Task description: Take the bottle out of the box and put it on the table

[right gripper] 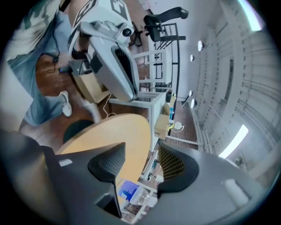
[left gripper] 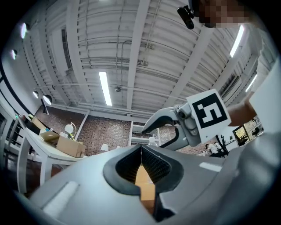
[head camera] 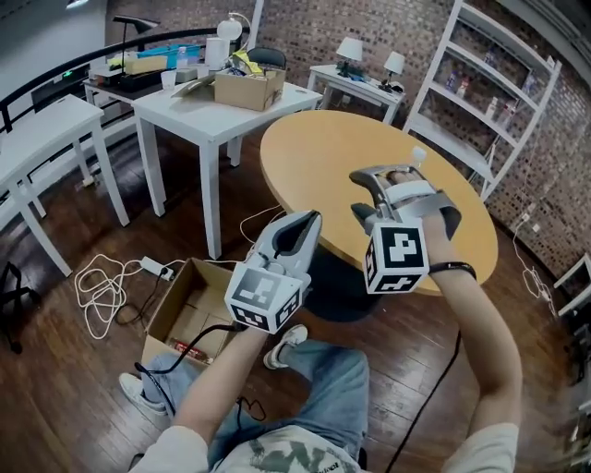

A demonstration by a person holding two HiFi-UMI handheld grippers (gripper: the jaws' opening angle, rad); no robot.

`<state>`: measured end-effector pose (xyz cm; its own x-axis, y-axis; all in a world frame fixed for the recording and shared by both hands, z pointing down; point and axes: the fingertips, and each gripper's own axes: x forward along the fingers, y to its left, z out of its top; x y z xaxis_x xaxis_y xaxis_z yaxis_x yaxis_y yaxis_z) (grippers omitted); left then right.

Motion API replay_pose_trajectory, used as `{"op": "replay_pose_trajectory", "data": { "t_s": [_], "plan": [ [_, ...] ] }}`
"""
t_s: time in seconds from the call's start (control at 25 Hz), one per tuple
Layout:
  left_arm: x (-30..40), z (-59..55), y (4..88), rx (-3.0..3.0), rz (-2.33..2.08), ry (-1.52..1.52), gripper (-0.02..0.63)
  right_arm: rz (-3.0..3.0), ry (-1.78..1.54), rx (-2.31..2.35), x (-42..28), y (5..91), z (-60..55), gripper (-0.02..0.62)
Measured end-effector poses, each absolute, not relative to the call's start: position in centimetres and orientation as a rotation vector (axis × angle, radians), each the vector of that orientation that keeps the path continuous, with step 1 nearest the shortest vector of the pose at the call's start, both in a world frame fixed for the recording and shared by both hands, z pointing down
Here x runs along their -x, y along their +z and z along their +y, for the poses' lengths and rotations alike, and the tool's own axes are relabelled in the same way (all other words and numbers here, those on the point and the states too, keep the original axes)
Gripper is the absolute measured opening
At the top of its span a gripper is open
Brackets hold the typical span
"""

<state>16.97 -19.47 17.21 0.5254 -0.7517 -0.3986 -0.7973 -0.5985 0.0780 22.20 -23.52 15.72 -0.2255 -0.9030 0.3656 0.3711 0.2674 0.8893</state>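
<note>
Bottle (right gripper: pixel 131 192) on round wooden table (head camera: pixel 314 157), brick wall (head camera: pixel 305 28) beyond; right gripper (right gripper: pixel 141 151) fingers (right gripper: pixel 109 162) apart, left gripper (left gripper: pixel 141 149) fingers (left gripper: pixel 153 165) together.

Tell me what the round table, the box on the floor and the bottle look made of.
Round table: wood or wood-look laminate, with a smooth, matte tan top.
Box: brown cardboard, dull, with its flaps folded open.
Bottle: probably clear plastic, see-through with a blue label.

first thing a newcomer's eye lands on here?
Two marker-cube grippers fill the head view's centre, at the round wooden table. The right gripper has jaws apart, with a clear blue-labelled bottle showing between them; the left gripper is shut, empty. An open cardboard box sits on the floor, lower left.
</note>
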Motion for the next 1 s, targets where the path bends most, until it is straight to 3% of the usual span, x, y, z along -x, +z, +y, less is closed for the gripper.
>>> {"op": "replay_pose_trajectory", "data": {
  "t_s": [0.48, 0.76, 1.0],
  "plan": [
    [-8.3, -15.8, 16.7, 2.446, 1.572, 0.543, 0.005, -2.176, -1.150, -0.847, -11.6, 17.2, -14.8, 0.079],
    [-2.6, -11.9, 17.6, 2.326, 1.727, 0.507, 0.005, -2.702, -0.772, -0.901, -5.8, 18.4, -10.6, 0.004],
    [1.3, -8.1, 20.1, 2.259, 1.860, 0.442, 0.005, -2.972, -0.391, -0.837, -2.4, 20.7, -8.2, 0.000]
  ]
}}
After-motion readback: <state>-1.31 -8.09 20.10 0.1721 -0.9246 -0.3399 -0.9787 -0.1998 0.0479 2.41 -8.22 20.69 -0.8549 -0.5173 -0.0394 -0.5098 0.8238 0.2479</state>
